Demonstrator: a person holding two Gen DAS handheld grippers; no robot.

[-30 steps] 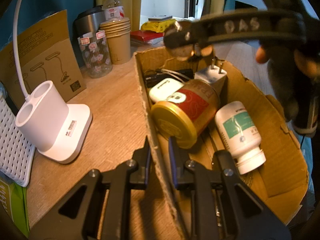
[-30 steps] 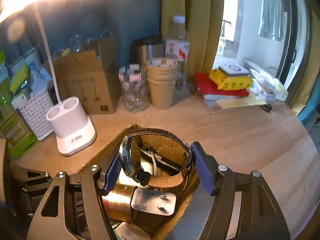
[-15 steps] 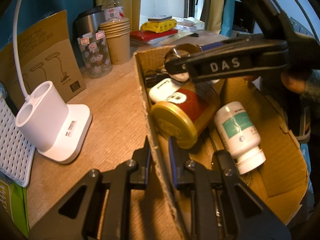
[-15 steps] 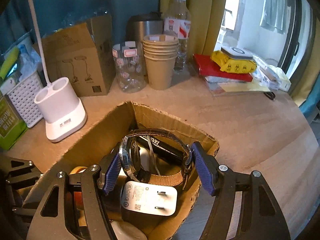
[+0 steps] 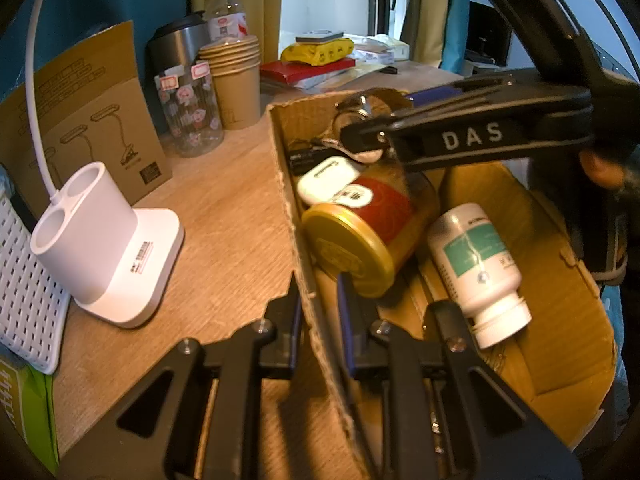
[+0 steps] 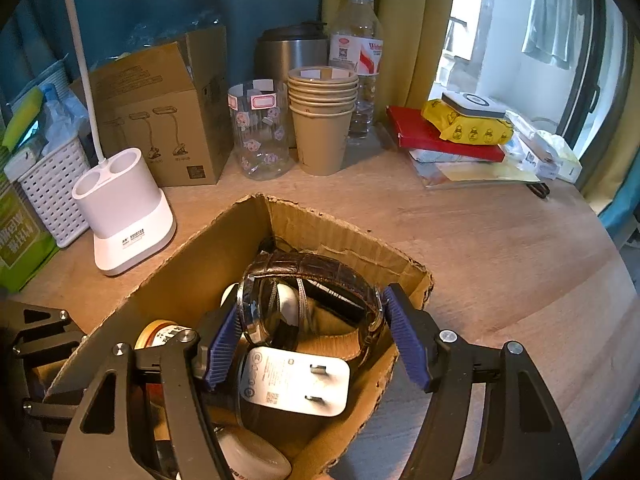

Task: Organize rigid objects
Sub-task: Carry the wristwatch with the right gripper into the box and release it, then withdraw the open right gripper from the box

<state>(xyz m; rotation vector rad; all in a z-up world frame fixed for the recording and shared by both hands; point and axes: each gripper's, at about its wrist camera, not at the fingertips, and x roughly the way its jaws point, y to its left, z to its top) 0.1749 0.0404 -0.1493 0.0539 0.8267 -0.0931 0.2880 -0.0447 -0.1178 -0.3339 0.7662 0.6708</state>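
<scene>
My right gripper (image 6: 314, 340) holds the watch (image 6: 308, 300) between its jaws, over the far end of the box (image 6: 192, 256), above the charger (image 6: 296, 384). My left gripper (image 5: 318, 328) pinches the box's left wall, jaws narrow. A can (image 5: 360, 236) and bottle (image 5: 476, 268) lie inside.

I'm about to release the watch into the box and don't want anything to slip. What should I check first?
1. Right tool grips the watch: ok, pads press on both sides of the band.
2. Watch is over the cardboard box, inside its walls: ok.
3. Left tool steadies the box: ok, its fingers straddle the near wall.
4. Landing spot: not ok, the white charger lies right under the watch, and the gold-lidded can crowds it.
5. Height of the watch above the charger: cannot tell.
6. White pill bottle clear of the drop: ok.
</scene>
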